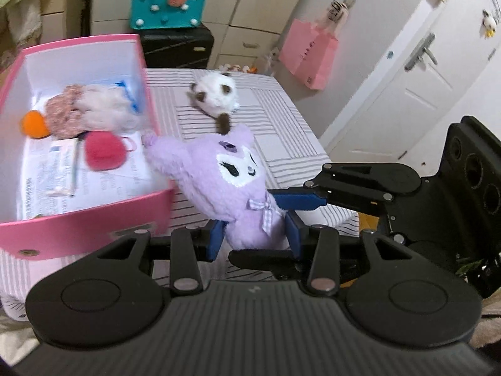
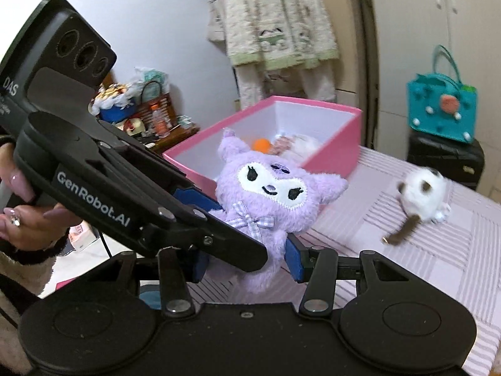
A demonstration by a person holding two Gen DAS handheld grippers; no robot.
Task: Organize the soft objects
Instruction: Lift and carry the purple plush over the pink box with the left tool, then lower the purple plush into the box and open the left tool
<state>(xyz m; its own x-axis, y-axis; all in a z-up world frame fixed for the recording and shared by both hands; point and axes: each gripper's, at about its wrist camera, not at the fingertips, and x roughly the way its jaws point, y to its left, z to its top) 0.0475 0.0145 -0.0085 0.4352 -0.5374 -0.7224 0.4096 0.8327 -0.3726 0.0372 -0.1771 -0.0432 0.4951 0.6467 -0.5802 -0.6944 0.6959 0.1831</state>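
A purple plush doll (image 1: pixel 231 175) with a white face and checked bow hangs over the striped table (image 1: pixel 281 131), close to the open pink box (image 1: pixel 94 210). My left gripper (image 1: pixel 255 238) is shut on its lower body. From the right, a blue finger (image 1: pixel 297 202) of my right gripper touches the doll by the bow. In the right wrist view my right gripper (image 2: pixel 247 263) is shut on the doll (image 2: pixel 269 194) from below, its left finger partly hidden by the left gripper's body. A white and brown plush (image 1: pixel 216 94) lies on the table.
The pink box (image 2: pixel 313 103) holds an orange ball (image 1: pixel 34 123), a red pompom (image 1: pixel 105 153) and a white and floral plush (image 1: pixel 90 109). A teal bag (image 1: pixel 169 3) sits on a black suitcase (image 1: pixel 177 48) behind the table. A pink paper bag (image 1: pixel 308 53) hangs near a white door (image 1: pixel 407 94).
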